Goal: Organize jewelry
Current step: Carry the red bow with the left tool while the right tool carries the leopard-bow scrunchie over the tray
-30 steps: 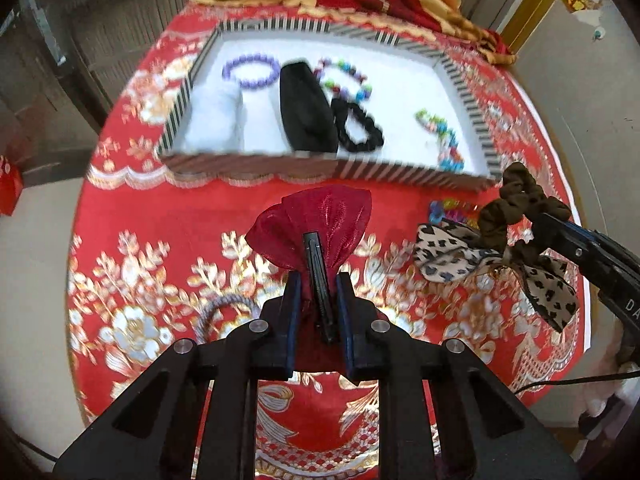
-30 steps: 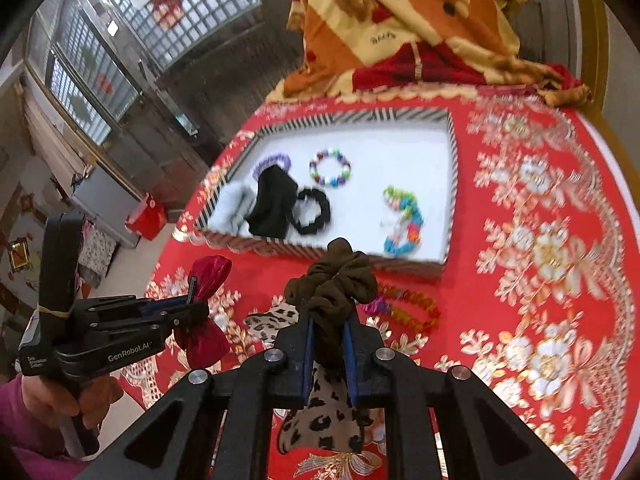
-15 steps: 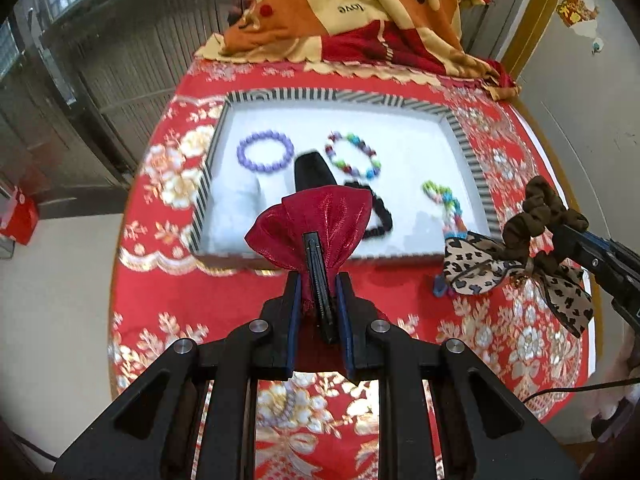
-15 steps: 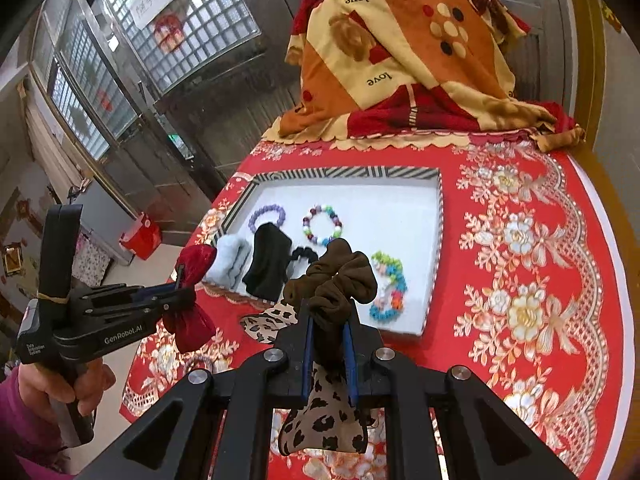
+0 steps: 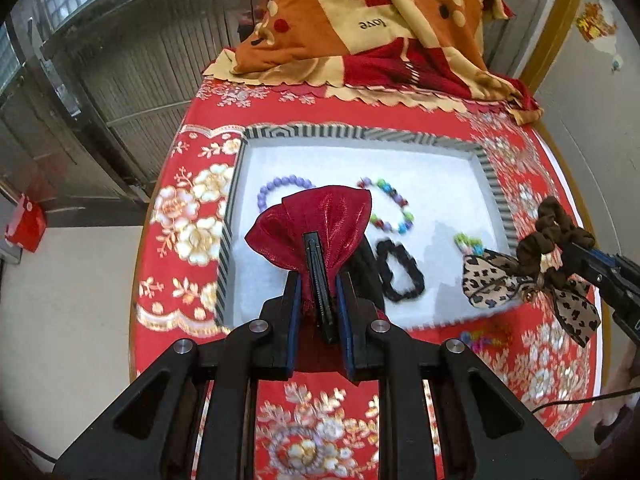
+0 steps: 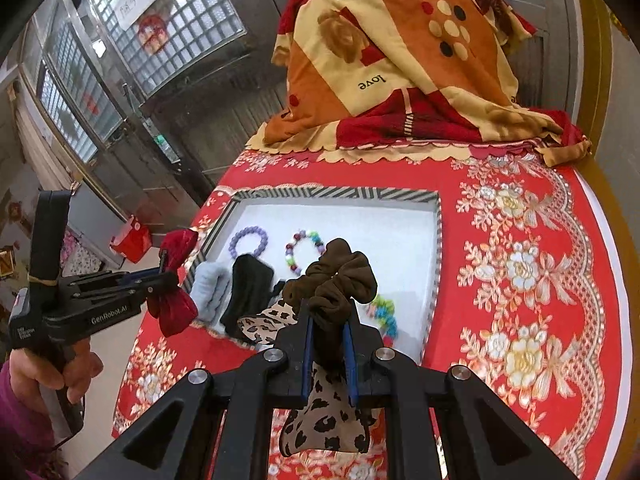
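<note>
Honestly, my left claw (image 5: 317, 292) was clamped on the red bow (image 5: 316, 220) and my right (image 6: 328, 344) on the brown scrunchie (image 6: 336, 284), both hovering above the tray (image 5: 360, 133). Dropping carelessly, I risked burying the bracelets (image 5: 390, 210).

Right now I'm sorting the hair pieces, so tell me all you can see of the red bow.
The red bow is shiny, dark red, metallic-looking fabric, gathered at the middle into two fanned lobes, with a black clip running along its centre. The left gripper is shut on that middle. The bow is held up off the cloth, one lobe up and one hanging down, at the near left edge of the striped tray. Only the gripper touches it.
</note>
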The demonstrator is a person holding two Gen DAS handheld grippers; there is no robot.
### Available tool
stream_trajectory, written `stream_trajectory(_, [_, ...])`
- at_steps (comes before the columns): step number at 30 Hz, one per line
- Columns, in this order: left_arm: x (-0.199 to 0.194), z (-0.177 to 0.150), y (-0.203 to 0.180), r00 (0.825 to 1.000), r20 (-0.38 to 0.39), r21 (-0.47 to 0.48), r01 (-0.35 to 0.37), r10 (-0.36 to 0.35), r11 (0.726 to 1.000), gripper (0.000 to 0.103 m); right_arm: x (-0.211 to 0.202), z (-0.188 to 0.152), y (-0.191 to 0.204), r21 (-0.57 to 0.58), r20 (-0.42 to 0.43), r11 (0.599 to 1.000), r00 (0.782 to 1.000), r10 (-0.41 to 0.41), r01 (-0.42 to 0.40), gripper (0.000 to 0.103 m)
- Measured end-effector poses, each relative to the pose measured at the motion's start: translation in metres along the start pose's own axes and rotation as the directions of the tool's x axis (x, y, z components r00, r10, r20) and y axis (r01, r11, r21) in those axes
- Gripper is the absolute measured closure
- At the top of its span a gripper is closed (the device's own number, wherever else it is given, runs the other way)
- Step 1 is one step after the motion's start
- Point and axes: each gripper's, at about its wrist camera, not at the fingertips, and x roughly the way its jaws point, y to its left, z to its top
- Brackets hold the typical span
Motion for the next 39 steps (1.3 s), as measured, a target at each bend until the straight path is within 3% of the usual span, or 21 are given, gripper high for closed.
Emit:
stream_trajectory(16, [0.065,0.080,0.006,0.998,-0.057,-0.021,0.014,-0.015,1.000,0.087,0.062,0.054,-0.017,0.041,-0.052,0.999,0.999,-0.001,0.004,0.091])
stream_trajectory(26, [0.103,0.101,-0.003,0.995,-0.103,-0.016,0.004,-0.006,1.000,0.087,0.102,0.063,-0.036,0.095,-0.115,0.995,0.993,0.019,-0.008,0.091])
stream_trajectory(39, [0.137,0.107,-0.004,0.988,-0.154,-0.017,-0.012,0.009,1.000,0.087,0.139,0.066,-0.072,0.150,-0.170,0.987,0.985,-0.031,0.057,0.090])
